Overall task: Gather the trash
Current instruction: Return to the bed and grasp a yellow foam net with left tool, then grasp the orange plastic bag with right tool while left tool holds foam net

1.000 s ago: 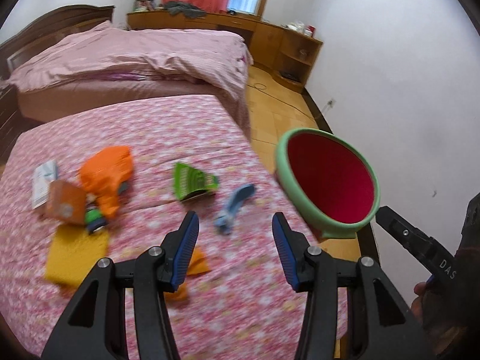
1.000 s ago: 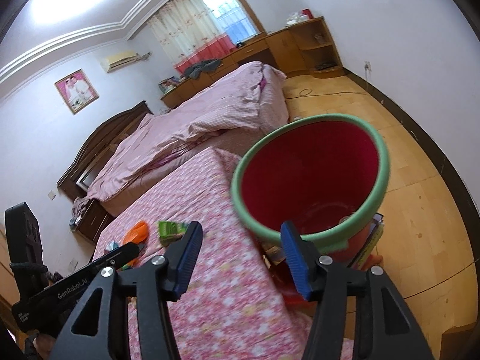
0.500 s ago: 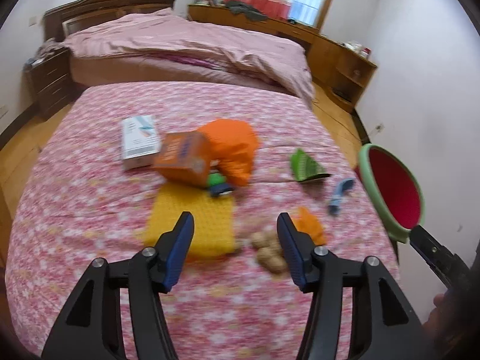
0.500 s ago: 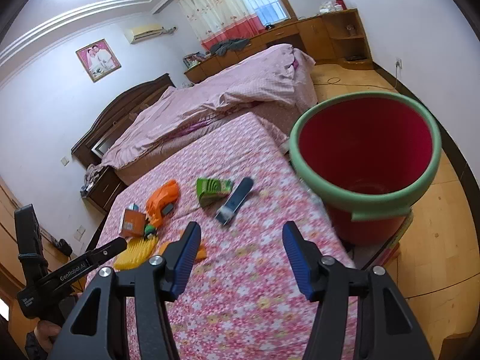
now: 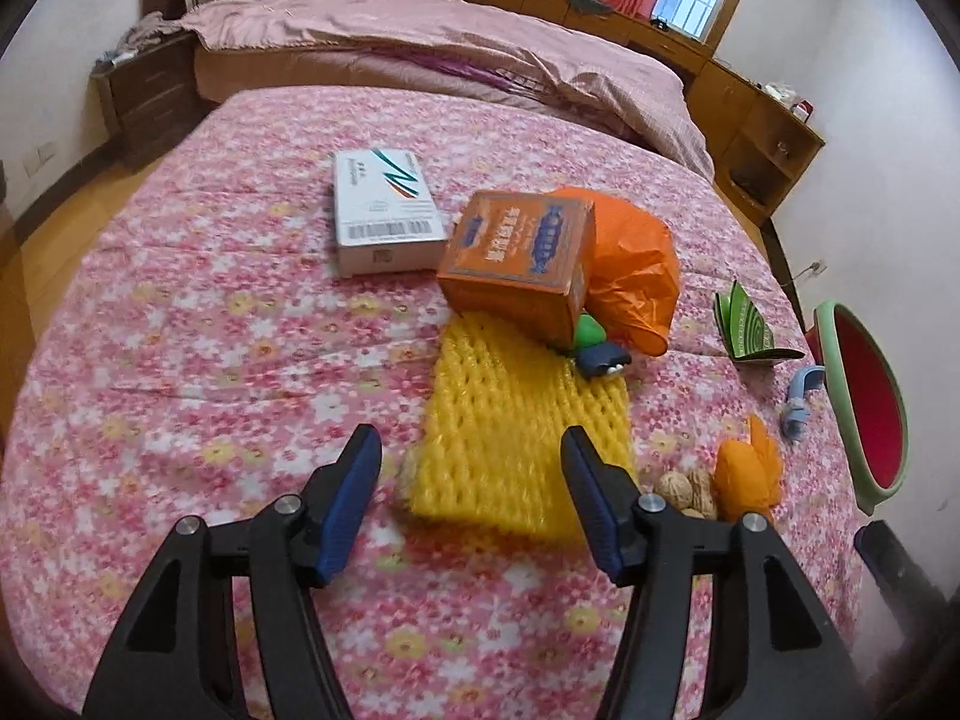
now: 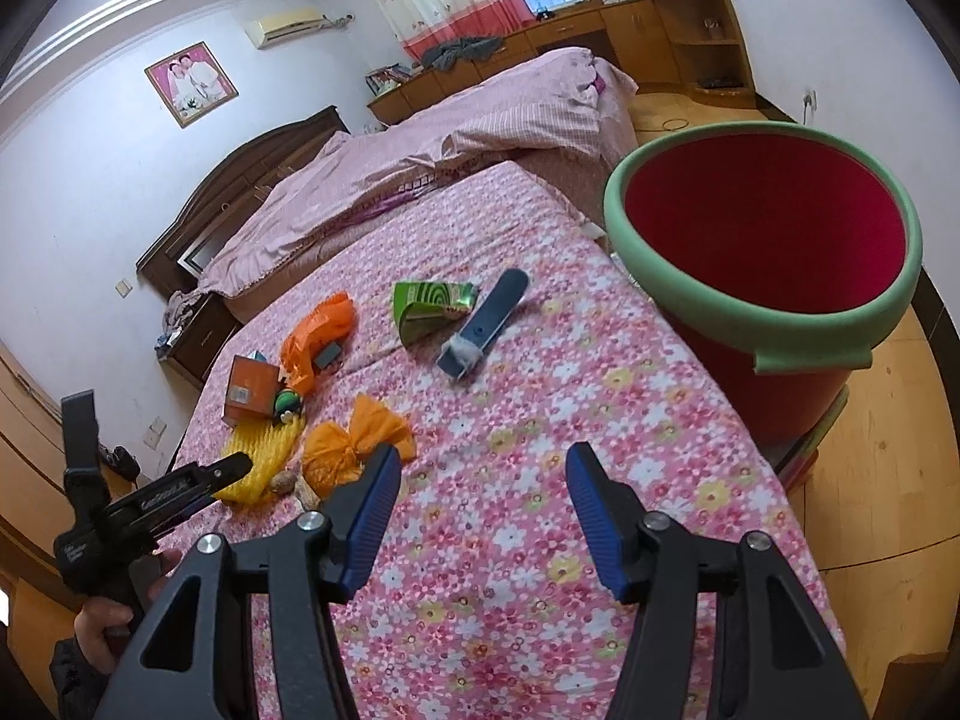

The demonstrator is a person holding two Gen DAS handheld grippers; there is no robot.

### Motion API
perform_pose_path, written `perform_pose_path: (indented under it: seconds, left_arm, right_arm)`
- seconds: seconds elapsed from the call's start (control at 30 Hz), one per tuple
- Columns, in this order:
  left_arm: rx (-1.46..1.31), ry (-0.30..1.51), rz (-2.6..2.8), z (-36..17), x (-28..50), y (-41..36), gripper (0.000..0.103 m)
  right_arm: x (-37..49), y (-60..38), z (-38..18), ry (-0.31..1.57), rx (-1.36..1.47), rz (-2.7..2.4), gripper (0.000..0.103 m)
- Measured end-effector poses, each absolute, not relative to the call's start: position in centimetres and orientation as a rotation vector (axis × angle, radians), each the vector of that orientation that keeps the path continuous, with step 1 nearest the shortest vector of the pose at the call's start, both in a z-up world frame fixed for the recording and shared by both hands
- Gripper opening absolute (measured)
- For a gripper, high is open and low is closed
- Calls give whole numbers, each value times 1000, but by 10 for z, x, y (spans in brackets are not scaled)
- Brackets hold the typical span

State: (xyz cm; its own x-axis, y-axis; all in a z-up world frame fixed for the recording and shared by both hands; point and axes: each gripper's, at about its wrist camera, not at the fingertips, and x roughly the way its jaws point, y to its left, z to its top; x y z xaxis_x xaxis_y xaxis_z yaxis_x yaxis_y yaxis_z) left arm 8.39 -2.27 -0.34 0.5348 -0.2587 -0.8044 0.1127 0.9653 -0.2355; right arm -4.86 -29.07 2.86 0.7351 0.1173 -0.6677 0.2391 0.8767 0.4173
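Note:
Trash lies on the pink flowered bedspread: a yellow foam net, an orange box, a white box, an orange plastic bag, a green packet, a blue strip, a small orange bag and walnuts. My left gripper hovers just above the near end of the foam net. Its jaws are opening and do not touch the net. My right gripper stands open over bare bedspread, nothing between its fingers. A red bucket with a green rim stands beside the bed's right edge.
A second bed with a pink quilt lies behind. Wooden cabinets line the far wall and a nightstand stands at the left. Wooden floor runs to the right of the bucket. A hand holds the left gripper's handle.
The left gripper swung left from the bucket side toward the yellow net, sank lower and opened wider. The right gripper drew away from the bucket and now looks over the bedspread.

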Motion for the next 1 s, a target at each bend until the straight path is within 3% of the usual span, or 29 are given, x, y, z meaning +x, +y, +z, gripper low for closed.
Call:
perform_pose_path:
  seconds: [0.13,0.2,0.27,0.33,0.77,1.0]
  left_arm:
    - [-159,960,-256,-1,85,-30,55]
    - [-142,945,-269,2,85,-35,43]
    - [-140,944,-298,2,85,-38,23]
    - [-147,949,-328,3,86,-41,14]
    - [-255,837,-368,38,49,-12,12]
    - [-282,808,-300,40,41,10,12]
  right_arm:
    - [-47,-288,26,764,505,-67,61]
    - [-47,-286,24,768,501,-65,61]
    - [-46,-285,24,772,499,-64,61]
    - [-46,-285,24,774,500,-61,61]
    - [-39,-264,32,783,439,-3,62]
    - [-21,-240,29,812,388,73,69]
